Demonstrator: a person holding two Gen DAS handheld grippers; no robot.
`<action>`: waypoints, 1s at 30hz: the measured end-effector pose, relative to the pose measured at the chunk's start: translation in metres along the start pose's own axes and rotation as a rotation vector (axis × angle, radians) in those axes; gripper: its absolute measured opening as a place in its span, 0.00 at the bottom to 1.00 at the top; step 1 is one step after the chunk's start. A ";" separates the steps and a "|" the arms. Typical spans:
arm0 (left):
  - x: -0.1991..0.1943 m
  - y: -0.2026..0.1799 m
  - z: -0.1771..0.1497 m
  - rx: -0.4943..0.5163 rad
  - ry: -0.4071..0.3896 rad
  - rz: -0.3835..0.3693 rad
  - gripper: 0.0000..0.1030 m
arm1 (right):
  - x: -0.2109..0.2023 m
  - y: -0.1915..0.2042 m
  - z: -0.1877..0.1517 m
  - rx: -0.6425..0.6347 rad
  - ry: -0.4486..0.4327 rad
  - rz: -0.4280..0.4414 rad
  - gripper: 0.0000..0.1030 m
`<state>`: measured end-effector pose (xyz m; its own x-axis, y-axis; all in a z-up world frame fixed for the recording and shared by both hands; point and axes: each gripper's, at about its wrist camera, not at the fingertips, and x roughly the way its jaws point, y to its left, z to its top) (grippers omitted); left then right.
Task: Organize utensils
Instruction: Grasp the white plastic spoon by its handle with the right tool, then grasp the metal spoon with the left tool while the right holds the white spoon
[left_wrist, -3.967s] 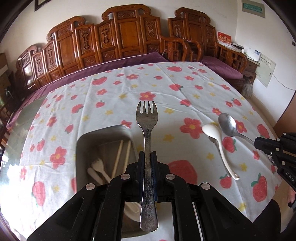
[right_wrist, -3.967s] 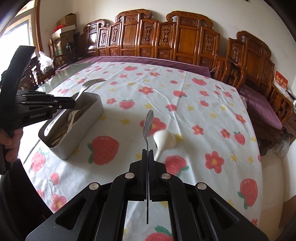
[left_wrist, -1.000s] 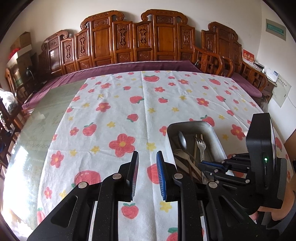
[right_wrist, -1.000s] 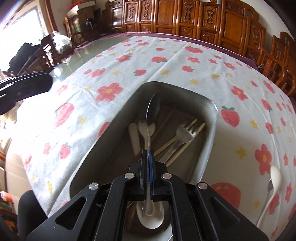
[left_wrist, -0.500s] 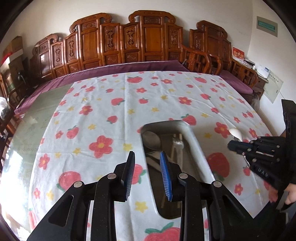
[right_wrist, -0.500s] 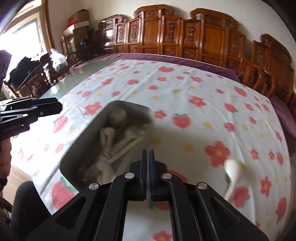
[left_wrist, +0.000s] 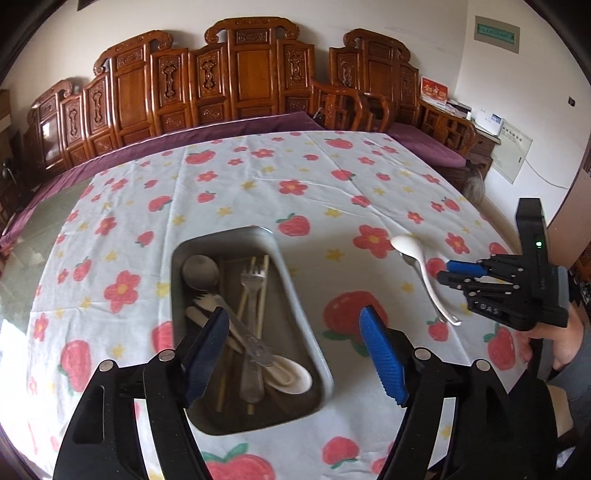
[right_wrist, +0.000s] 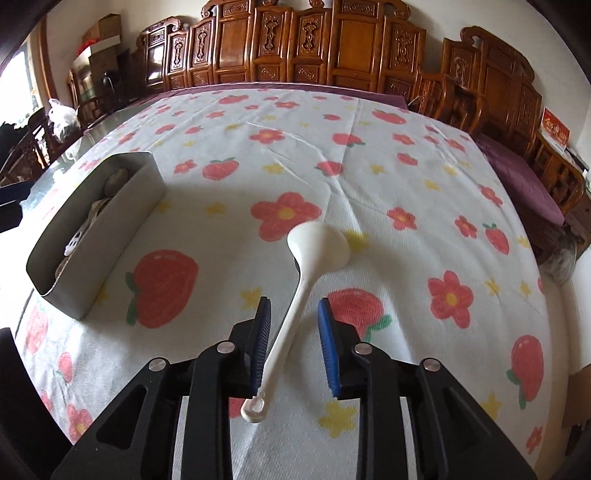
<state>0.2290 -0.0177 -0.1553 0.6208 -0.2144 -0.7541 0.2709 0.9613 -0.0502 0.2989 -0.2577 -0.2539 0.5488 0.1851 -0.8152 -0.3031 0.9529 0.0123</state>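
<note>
A metal tray (left_wrist: 295, 295) sits on the flowered tablecloth and holds a metal spoon (left_wrist: 201, 271), a metal fork (left_wrist: 253, 280), chopsticks and white utensils. It also shows at the left of the right wrist view (right_wrist: 122, 221). A white spoon (right_wrist: 317, 243) lies on the cloth to the tray's right; it also shows in the left wrist view (left_wrist: 406, 245). My right gripper (right_wrist: 293, 350) is open with its fingers on either side of the white spoon's handle, not closed on it. My left gripper (left_wrist: 291, 350) is wide open and empty, over the tray's near end.
The table (right_wrist: 369, 166) is covered by a white cloth with red flowers and strawberries. Carved wooden chairs (left_wrist: 240, 77) and a purple cushioned bench line the far side. The right edge of the table drops off near more chairs (right_wrist: 535, 155).
My right gripper left the metal spoon in the tray, moved right to the white spoon and opened around its handle. My left gripper opened wide and now faces the tray.
</note>
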 end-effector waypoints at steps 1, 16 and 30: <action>0.002 -0.005 -0.001 -0.002 0.002 -0.006 0.69 | 0.004 -0.002 0.000 0.013 0.004 0.006 0.28; 0.022 -0.049 -0.012 0.044 0.050 -0.030 0.69 | 0.033 -0.021 0.004 0.140 0.068 0.070 0.11; 0.045 -0.097 -0.004 0.108 0.070 -0.035 0.69 | -0.029 -0.065 -0.032 0.138 -0.019 -0.020 0.10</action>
<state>0.2281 -0.1199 -0.1869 0.5572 -0.2314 -0.7975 0.3715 0.9284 -0.0097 0.2779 -0.3330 -0.2492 0.5687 0.1694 -0.8049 -0.1832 0.9801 0.0768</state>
